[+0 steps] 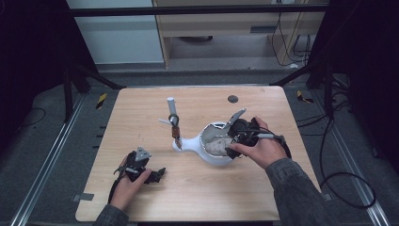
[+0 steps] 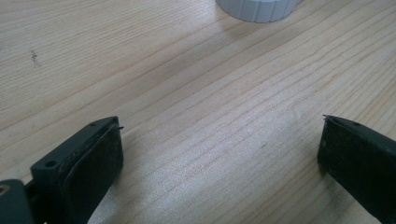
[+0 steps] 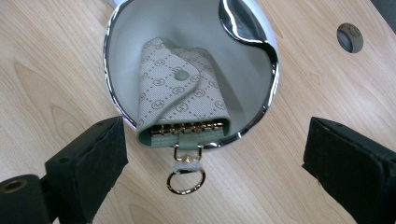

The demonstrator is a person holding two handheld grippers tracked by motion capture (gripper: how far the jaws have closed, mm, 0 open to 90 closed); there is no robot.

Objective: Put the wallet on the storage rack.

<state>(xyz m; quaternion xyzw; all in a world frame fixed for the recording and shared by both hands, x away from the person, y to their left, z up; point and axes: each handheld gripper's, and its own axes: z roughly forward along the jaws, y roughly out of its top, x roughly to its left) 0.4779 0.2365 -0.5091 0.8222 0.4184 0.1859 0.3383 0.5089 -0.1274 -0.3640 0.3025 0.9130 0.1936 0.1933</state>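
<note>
A white bowl (image 3: 126,32) with a chrome rim stands on the wooden table, seen in the high view as the bowl (image 1: 211,159) right of centre. Inside it lies a beige patterned key case (image 3: 182,100) with a snap button and green lining. Its gold ring (image 3: 186,181) hangs over the rim onto the table. My right gripper (image 3: 215,135) hovers over the bowl's near edge, jaws wide apart on either side of the case without touching it; a hand holds this gripper (image 1: 234,140). My left gripper (image 1: 157,175) rests low at the front left, open and empty (image 2: 219,140).
A thin stand (image 1: 175,127) with a white cylinder on top rises left of the bowl on a white base. A round white ribbed object (image 2: 259,9) lies ahead of the left gripper. A dark round hole (image 3: 350,37) sits in the tabletop near the far edge.
</note>
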